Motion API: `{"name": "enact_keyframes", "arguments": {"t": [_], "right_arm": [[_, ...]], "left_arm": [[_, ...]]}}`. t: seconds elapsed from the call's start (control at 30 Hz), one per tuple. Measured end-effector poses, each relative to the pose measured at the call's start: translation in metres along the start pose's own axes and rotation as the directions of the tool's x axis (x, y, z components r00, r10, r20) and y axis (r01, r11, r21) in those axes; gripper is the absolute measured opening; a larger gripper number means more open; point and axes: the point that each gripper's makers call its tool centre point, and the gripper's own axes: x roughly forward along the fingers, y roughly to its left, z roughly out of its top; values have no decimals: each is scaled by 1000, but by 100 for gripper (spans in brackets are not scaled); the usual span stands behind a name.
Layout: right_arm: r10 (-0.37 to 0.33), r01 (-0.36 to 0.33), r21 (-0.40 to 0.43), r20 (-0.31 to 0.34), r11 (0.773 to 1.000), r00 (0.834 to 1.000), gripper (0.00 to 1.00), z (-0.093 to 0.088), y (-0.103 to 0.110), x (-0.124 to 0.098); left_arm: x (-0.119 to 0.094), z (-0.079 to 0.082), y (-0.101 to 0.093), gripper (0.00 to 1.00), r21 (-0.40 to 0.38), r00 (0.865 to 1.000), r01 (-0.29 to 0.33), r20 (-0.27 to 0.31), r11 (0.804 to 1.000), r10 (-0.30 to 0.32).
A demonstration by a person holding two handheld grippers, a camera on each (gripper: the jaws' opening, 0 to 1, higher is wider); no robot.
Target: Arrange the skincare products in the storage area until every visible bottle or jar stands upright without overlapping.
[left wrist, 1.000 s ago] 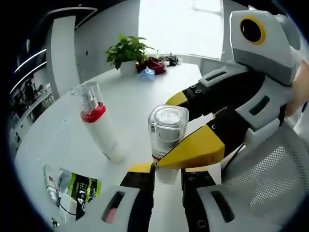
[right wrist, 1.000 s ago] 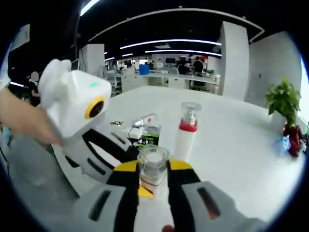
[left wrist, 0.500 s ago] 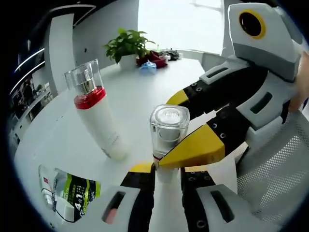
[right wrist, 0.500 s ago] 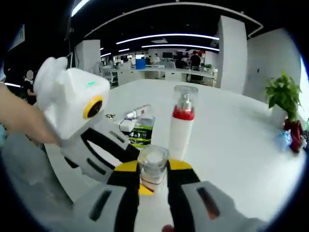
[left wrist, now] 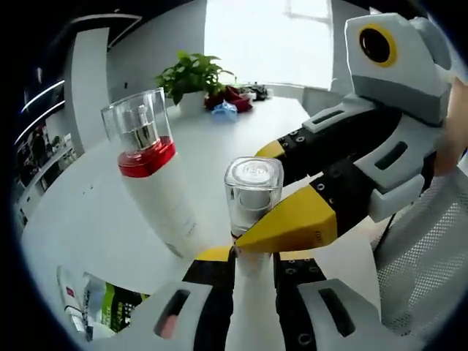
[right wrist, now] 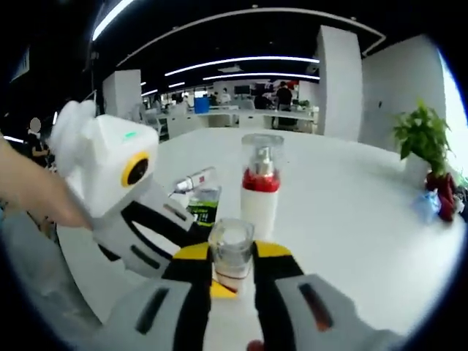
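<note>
Gripping a small clear-capped bottle (left wrist: 253, 194) from two sides, the left gripper (left wrist: 252, 256) and the right gripper (right wrist: 231, 254) both have their yellow-tipped jaws clamped on it above the white counter (right wrist: 351, 219). In the left gripper view the right gripper enters from the right, its yellow jaw pressed against the bottle's neck; in the right gripper view the left gripper enters from the left, with a person's hand (right wrist: 33, 194) behind it. Just beside the held bottle stands a taller white pump bottle (left wrist: 155, 179) with a red collar and clear cap, upright on the counter. Near it lies a green-and-black sachet (right wrist: 204, 205) with a small tube (right wrist: 191, 180) beside it. A potted plant (left wrist: 191, 77) stands at the counter's far edge.
</note>
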Motion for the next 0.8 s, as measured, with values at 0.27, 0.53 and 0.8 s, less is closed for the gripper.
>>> {"name": "enact_keyframes", "arguments": {"t": [0.27,0.53,0.8], "right_arm": [[-6,6,18,3,1000,1000,23,3,-4,9],[-15,15,10,-4,1000,1000,23,2,-10,15],[-13,13,18,-10,1000,1000,24,-1,-13,17]], "left_arm": [[0,3,7,17,10,1000,19,1,1000,-19],[5,6,14,17,11,1000,18,-1,1000,-18],[7,7,19,17,4,1000,15,4,1000,-15]]}}
